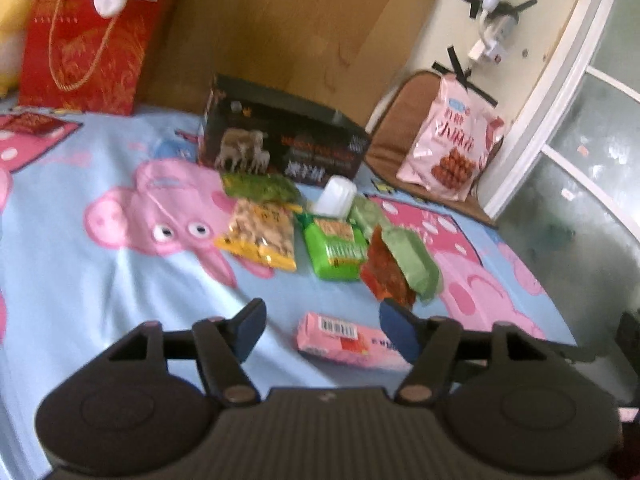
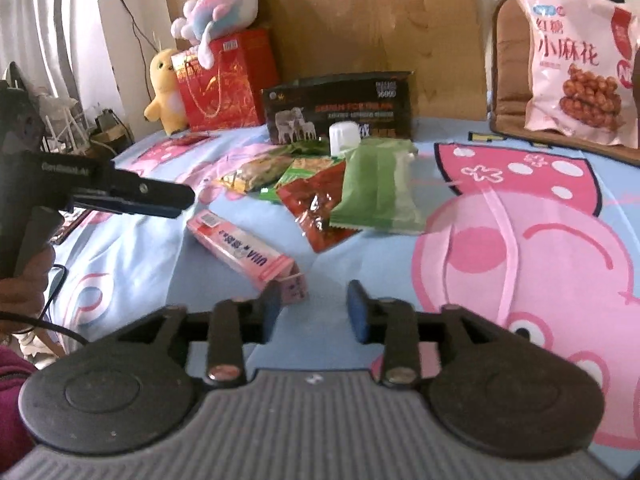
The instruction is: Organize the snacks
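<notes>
Several snack packs lie on a blue cartoon bedsheet. A pink box lies nearest, between my left gripper's open fingers but below them. Behind it are a yellow pack, a bright green pack, a red pack and a pale green pack. My right gripper is open and empty, with the pink box just ahead to its left. The left gripper also shows in the right wrist view.
A black open carton stands behind the snacks, with a white cap in front of it. A large pink snack bag leans on a brown cushion at right. A red gift bag and plush toys stand at the back left.
</notes>
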The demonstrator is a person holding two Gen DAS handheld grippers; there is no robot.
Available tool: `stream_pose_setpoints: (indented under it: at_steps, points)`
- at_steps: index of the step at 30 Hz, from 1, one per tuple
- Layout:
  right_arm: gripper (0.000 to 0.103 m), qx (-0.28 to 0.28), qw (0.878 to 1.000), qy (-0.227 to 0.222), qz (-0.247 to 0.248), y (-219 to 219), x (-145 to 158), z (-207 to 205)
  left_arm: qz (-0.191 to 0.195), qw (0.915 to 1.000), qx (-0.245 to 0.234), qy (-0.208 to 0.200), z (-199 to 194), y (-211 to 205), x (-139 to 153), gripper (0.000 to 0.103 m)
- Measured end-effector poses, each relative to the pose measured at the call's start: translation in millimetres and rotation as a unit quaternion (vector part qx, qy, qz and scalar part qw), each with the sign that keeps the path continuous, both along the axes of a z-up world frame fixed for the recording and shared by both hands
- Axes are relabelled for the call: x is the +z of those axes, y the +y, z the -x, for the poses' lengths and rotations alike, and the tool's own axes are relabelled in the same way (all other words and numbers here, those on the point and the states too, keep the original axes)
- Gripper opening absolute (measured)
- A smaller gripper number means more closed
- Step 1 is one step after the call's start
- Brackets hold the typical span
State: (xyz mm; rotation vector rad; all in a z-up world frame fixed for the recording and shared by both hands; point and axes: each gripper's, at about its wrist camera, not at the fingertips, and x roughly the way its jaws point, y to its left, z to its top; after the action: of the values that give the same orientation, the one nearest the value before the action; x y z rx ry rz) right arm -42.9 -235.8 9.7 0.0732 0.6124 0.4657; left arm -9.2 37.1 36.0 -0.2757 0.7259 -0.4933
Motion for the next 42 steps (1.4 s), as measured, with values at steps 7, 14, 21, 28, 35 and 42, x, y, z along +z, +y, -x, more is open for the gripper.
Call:
stream_pose_setpoints:
  at_steps: [7,14,21,28,35,42]
  points:
    - [0.068,-0.028,0.998,-0.034,-0.041,-1,-2,18,-0.005,0.9999,-0.001,0.013,-5,0,-7,0.062]
    - [0.064,-0.013,0.999,-0.031,-0.013,17,-3,23,0.001,0.9996,-0.015,0.022,-7,-5,-11,0.061]
    - [0.048,-0.008,1.000,-0.005,-0.012,31,-9,5,0.007,0.9985,-0.033,0.042,-13,-20,-23,0.059]
    - [0.044,-0.008,1.000,-0.025,0.017,49,-8,-1,-0.005,0.9988,-0.037,0.032,-8,-17,-22,0.049]
    - [0.043,0.012,0.998,-0.056,0.028,59,0,2,-0.010,0.9997,-0.020,-0.007,4,-7,-9,0.049]
    - [0.043,0.027,0.996,-0.073,0.031,70,7,-11,-0.010,0.9998,0.006,-0.017,1,4,-3,0.049]
